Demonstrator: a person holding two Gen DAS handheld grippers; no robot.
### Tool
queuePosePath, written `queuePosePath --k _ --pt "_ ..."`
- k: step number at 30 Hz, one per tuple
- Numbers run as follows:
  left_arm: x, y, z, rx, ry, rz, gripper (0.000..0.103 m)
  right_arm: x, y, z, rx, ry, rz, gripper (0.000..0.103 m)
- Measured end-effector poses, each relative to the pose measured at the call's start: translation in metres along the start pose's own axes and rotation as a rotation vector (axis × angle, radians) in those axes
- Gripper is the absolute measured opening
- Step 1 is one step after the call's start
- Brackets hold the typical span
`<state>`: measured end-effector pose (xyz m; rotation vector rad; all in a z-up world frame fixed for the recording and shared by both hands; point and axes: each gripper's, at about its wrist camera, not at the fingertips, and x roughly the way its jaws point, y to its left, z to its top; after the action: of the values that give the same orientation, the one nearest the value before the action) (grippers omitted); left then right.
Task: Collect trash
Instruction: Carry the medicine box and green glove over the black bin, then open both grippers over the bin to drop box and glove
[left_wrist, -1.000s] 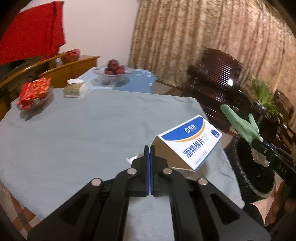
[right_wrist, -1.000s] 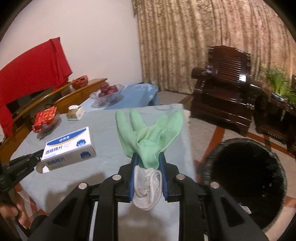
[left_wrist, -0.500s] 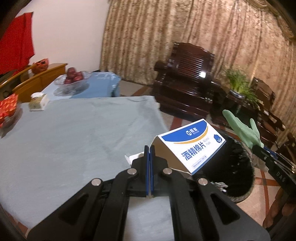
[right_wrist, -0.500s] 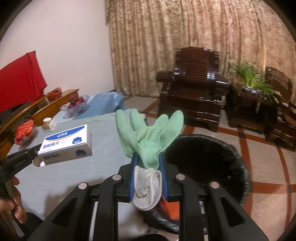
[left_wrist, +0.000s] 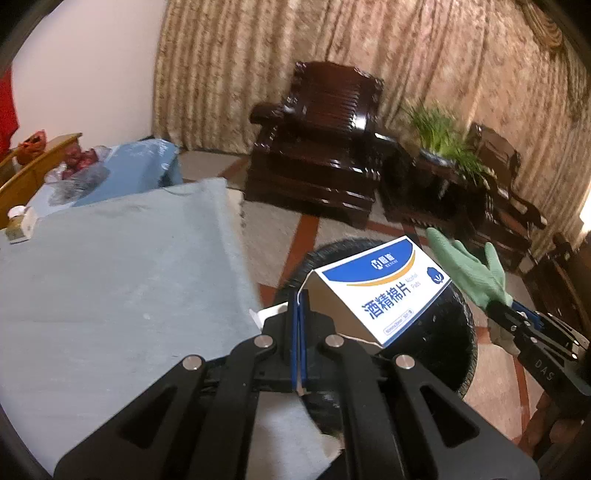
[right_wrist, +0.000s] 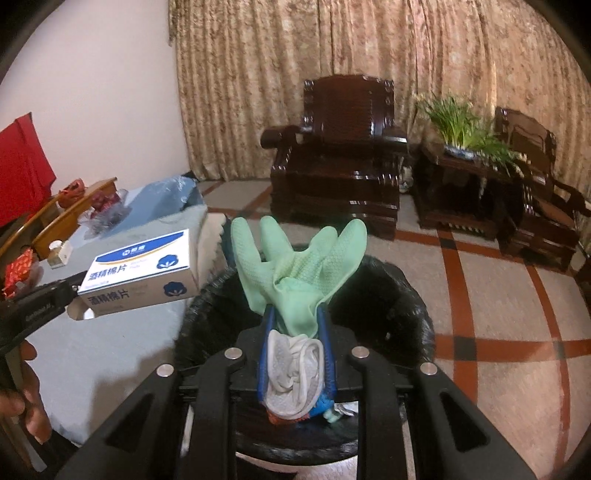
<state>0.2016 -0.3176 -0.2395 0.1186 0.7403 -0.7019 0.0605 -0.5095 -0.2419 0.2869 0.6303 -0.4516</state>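
My left gripper is shut on the flap of a white and blue alcohol-pad box, held over the near rim of a black-lined trash bin. My right gripper is shut on a green rubber glove with a white cuff, held over the bin's opening. The box and left gripper show at the left of the right wrist view. The glove and right gripper show at the right of the left wrist view.
A table with a blue-grey cloth lies left of the bin. A fruit bowl and a tissue box stand at its far side. Dark wooden armchairs and a potted plant stand behind, on a tiled floor.
Both grippers have swung right, away from the table, carrying the box and the glove. They now hang over the trash bin.
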Motion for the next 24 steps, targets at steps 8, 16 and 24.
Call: queuePosePath --k 8,16,24 --pt "0.057 -0.03 -0.008 0.047 0.121 0.002 0.0 0.041 -0.037 -0.012 0.039 0.142 0.003 0.023" --pt "0.102 -0.036 -0.014 0.077 0.221 0.01 0.002 0.076 -0.051 -0.023 0.054 0.241 -0.014 0.026" --pt "0.111 -0.036 -0.022 0.075 0.25 0.014 0.015 0.084 -0.055 -0.025 0.048 0.248 -0.033 0.033"
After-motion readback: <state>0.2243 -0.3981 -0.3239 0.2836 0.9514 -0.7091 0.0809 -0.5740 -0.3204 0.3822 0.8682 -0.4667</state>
